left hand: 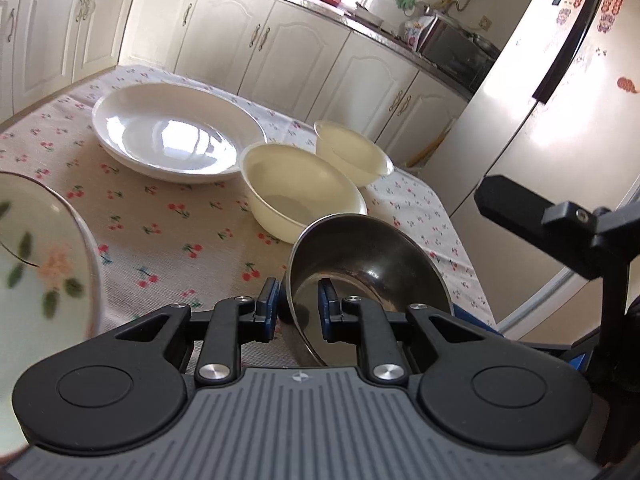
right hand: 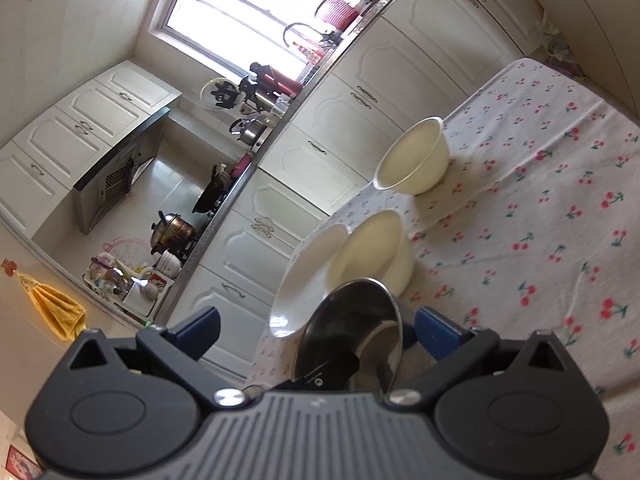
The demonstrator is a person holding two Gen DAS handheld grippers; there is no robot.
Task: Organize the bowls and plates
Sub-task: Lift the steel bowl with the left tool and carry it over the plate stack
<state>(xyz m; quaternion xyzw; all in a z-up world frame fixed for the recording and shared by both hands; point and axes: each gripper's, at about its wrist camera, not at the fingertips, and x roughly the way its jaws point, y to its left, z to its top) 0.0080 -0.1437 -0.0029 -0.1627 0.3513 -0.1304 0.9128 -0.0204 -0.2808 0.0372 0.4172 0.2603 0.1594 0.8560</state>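
Observation:
A steel bowl (left hand: 368,264) hangs tilted over the cherry-print tablecloth (left hand: 160,232). My left gripper (left hand: 299,308) is shut on its near rim, one pad inside and one outside. In the right wrist view the steel bowl (right hand: 352,324) sits between the wide-apart fingers of my right gripper (right hand: 316,332), which is open, and no pad touches it. The right gripper (left hand: 560,224) also shows at the right edge of the left wrist view. Beyond stand a large white plate (left hand: 172,136), a cream bowl (left hand: 296,188) and a second cream bowl (left hand: 352,148).
A floral plate (left hand: 36,264) lies blurred at the near left. The table's right edge drops off beside a tall fridge (left hand: 540,100). White cabinets (left hand: 280,40) line the wall behind the table. The white plate (right hand: 308,276) and the two cream bowls (right hand: 372,252) (right hand: 416,156) lie ahead of the right gripper.

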